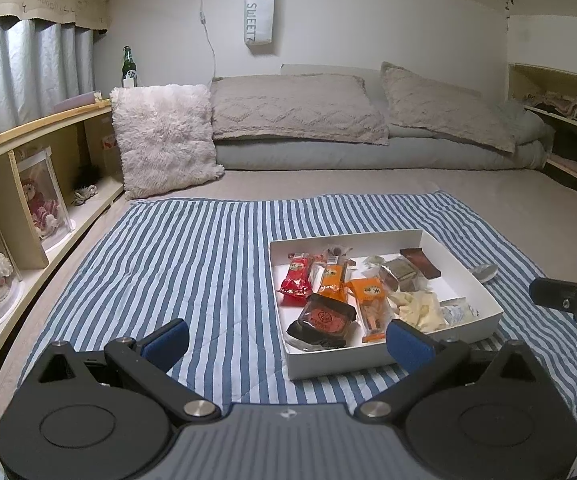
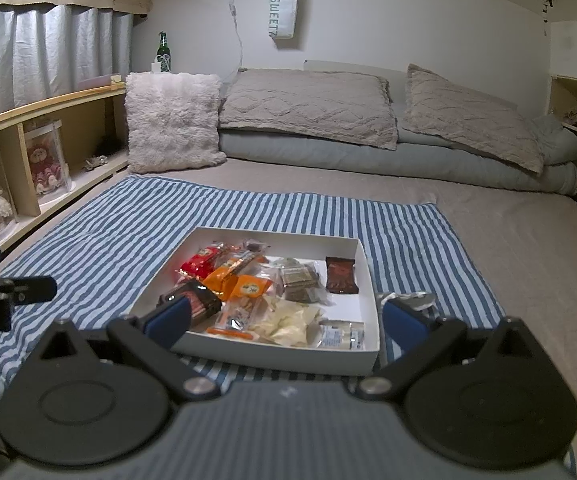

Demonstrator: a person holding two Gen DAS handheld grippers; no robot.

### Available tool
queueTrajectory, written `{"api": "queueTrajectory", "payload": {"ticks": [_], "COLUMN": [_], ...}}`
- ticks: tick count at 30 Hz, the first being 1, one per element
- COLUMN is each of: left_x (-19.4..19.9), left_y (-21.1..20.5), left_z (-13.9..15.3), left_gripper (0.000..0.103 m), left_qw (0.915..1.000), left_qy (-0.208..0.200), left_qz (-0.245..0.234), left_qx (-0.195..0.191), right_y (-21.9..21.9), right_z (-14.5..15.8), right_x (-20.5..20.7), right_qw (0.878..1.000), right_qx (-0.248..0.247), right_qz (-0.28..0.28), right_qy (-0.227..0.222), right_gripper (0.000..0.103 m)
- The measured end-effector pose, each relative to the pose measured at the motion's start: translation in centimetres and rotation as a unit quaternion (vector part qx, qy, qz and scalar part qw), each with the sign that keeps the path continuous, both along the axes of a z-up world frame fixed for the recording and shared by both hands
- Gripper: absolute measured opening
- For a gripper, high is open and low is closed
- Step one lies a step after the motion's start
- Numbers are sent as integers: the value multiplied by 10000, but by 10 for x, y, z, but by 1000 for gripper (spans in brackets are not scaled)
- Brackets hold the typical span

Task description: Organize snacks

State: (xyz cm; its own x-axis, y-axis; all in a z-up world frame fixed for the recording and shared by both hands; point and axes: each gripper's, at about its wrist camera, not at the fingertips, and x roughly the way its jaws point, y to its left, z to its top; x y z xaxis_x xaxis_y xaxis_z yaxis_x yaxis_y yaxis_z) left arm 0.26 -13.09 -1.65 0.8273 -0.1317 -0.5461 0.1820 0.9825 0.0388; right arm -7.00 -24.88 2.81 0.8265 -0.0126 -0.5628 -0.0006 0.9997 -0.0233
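Note:
A white shallow box [image 1: 368,360] [image 2: 280,354] sits on a blue-striped cloth and holds several snacks: a red pack [image 1: 297,280] [image 2: 197,265], orange packs [image 1: 333,279] [image 2: 249,289], a black round-label pack [image 1: 322,320] [image 2: 202,300], a dark brown bar [image 1: 420,263] [image 2: 341,275], pale chips [image 1: 418,308] [image 2: 288,320]. A silvery wrapper [image 1: 484,272] [image 2: 412,300] lies outside the box's right wall. My left gripper [image 1: 286,344] is open and empty, just before the box's near left corner. My right gripper [image 2: 286,322] is open and empty, its fingers spanning the box's near edge.
The striped cloth [image 1: 192,264] [image 2: 100,236] lies on a bed with pillows [image 1: 296,112] and a fluffy cushion [image 1: 164,136] behind. A wooden shelf [image 1: 28,168] with boxed dolls runs along the left. Another shelf [image 1: 568,128] is at the right.

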Motion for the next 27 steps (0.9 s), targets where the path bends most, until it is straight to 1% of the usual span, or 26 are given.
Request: {"api": "queueTrajectory", "payload": {"ticks": [27], "left_x": [0], "left_y": [0], "left_z": [-2], "left_gripper": [103], "left_qw": [10000], "left_qy": [19], "left_qz": [-2], "left_qx": [5], "right_y": [0], "right_z": [-3], "right_x": [3], "right_qw": [10000], "right_qx": [1], "right_qz": [93], "right_qy": [30], "right_gripper": [102]}}
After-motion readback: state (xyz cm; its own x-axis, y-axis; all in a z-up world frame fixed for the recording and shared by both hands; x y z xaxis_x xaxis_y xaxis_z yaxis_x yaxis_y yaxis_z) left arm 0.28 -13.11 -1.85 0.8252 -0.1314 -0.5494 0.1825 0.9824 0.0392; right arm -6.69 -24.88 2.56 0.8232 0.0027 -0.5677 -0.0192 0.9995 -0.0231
